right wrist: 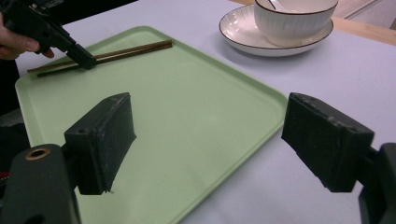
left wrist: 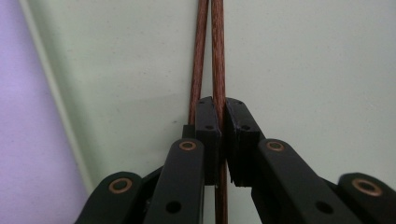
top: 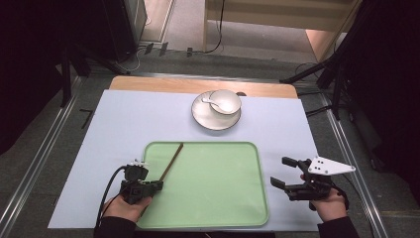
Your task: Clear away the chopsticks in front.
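1. A white sheet (top: pixel 119 129) covers most of a wooden table (top: pixel 148 84), whose bare wood shows along the far edge.
2. Near the far edge of the sheet, about midway along it, a white plate (top: pixel 203 118) with a dark rim carries a white bowl (top: pixel 225 101). A white spoon (top: pixel 214 103) rests in the bowl.
3. A pale green tray (top: pixel 218 178) lies at the near edge of the sheet, well apart from the plate.
4. A pair of brown chopsticks (top: pixel 172 161) lies inside the tray along its left edge, running from the far left corner back toward the near side.
5. The left gripper (top: pixel 156 185), held in a hand (top: pixel 126 206) at the tray's near left edge, has its jaws closed nearly together on the chopsticks. In the left gripper view one stick passes between the jaws; the other seems to run just beside the left jaw, though the jaws hide that part.
6. The right gripper (top: pixel 286 171), held in the other hand (top: pixel 329 206), sits over the sheet just beside the tray's right edge. Its jaws are spread wide and hold nothing.
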The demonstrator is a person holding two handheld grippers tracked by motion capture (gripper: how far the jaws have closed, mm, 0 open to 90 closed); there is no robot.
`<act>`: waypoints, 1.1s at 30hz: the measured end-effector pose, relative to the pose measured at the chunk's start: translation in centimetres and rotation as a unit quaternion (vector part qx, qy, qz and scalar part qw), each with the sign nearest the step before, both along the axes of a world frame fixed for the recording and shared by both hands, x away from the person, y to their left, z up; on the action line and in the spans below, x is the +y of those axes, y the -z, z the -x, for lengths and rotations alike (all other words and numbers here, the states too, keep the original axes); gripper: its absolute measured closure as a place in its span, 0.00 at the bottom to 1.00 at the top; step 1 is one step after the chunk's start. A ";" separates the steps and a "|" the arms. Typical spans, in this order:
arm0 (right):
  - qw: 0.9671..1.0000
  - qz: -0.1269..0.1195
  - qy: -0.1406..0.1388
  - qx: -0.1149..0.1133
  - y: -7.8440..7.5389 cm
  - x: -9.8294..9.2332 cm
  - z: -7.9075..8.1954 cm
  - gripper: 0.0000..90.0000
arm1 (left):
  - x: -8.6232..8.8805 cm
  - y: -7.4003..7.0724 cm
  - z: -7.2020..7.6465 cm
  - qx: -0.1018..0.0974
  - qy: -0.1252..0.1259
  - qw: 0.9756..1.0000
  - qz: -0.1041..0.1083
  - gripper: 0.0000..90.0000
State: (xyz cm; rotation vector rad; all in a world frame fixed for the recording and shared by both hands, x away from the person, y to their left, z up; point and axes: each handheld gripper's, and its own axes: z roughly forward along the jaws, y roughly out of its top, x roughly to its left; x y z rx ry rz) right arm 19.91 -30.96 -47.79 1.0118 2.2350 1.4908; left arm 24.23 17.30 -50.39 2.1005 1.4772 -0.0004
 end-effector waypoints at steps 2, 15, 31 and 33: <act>1.000 0.000 0.000 0.000 0.0 0.0 0.0 0.19 | 0.1 0.0 -0.1 0.001 0.001 1.000 0.003 0.95; 1.000 0.000 -0.001 0.000 0.0 0.0 0.0 0.19 | -0.1 -0.1 0.0 -0.004 0.013 1.000 -0.006 0.91; 1.000 0.001 -0.001 0.001 0.0 0.1 0.0 0.19 | 0.1 -0.9 0.0 -0.014 0.026 0.999 0.018 0.81; 1.000 0.000 -0.001 0.000 0.0 0.0 0.0 0.19 | 0.3 -1.3 -0.2 -0.024 0.032 0.999 0.029 0.78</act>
